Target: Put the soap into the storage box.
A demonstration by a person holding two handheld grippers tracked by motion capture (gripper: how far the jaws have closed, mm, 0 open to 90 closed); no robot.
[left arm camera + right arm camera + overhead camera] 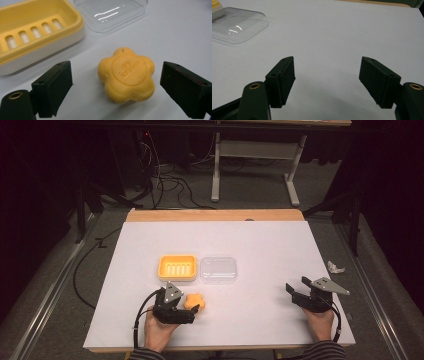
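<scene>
Between the spread jaws of the left gripper (116, 86) lies the flower-shaped orange soap (127, 75), untouched on the white table (260, 245). Just beyond sit the yellow soap dish (37, 30) and clear lid (112, 12), side by side. Well apart, the right gripper (298, 288) rests with jaws wide, holding nothing.

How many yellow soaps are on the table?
1. The flower-shaped soap lies on the table between the open jaws of the left gripper, just in front of the yellow soap dish.
</scene>
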